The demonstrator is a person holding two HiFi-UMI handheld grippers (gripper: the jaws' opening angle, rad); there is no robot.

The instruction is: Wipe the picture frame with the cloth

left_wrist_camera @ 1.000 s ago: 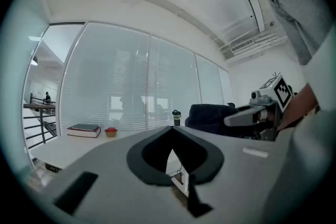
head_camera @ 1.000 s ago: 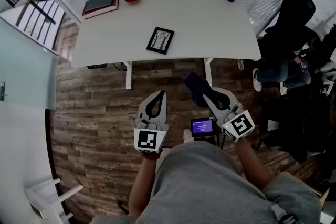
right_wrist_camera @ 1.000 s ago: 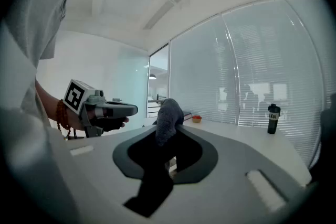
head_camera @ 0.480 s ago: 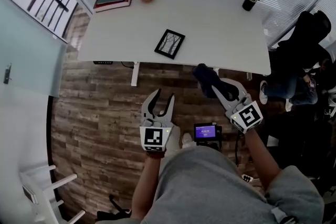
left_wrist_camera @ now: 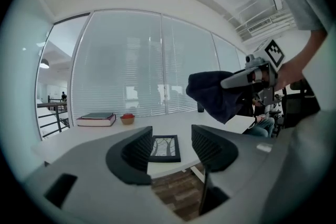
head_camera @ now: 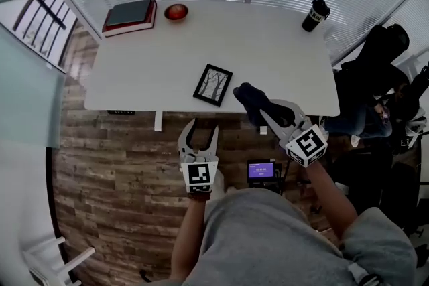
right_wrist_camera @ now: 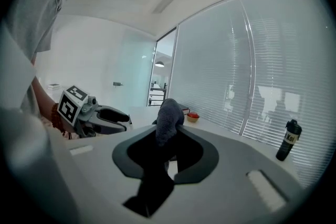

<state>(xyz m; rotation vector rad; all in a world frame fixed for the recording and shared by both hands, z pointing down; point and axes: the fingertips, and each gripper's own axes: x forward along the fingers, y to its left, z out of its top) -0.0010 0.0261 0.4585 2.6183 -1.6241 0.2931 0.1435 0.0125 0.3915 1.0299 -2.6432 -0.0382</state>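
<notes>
A small black picture frame lies flat near the front edge of the white table. My left gripper hangs just short of that edge and points at the frame. Its jaws have just been opening and stand apart with nothing between them. My right gripper is shut on a dark blue cloth. The bunched cloth hangs over the table's front edge, just right of the frame. In the right gripper view the left gripper shows at the left.
At the table's back stand a book, a red bowl and a black cup. A seated person is at the right. A small lit screen sits low between my arms, over wooden floor.
Both grippers moved forward toward the table. The left jaws went from shut to apart. The cloth now reaches over the table edge beside the frame.
</notes>
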